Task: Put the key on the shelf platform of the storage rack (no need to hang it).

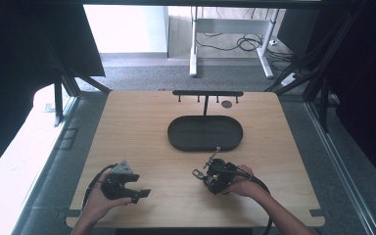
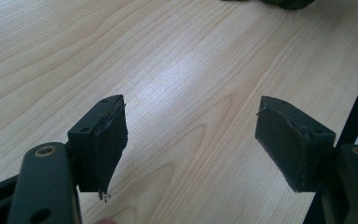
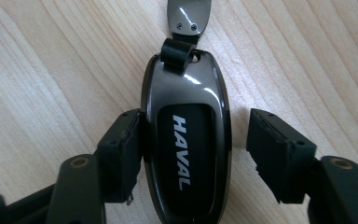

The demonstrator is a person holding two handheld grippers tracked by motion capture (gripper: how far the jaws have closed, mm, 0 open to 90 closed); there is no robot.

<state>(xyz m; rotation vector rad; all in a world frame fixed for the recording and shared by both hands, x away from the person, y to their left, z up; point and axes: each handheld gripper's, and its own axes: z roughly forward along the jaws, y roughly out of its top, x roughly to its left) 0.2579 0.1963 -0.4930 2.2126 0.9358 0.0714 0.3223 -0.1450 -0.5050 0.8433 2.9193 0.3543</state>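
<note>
Glossy dark key fob (image 3: 186,149) between the right hand-held gripper's (image 3: 191,158) parted jaws.

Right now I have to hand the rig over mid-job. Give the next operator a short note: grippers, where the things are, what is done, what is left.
Left gripper: open, nothing between its jaws, low over bare table at front left.
Right gripper: jaws around the car key fob lying flat on the wood; one pad touches its side, the other stands off, so no grip yet.
Black oval tray: mid-table, nothing in it, hook rack behind.
Done: fob lined up between the jaws.
Left: close on it, lift; probably to tray or rack.
</note>
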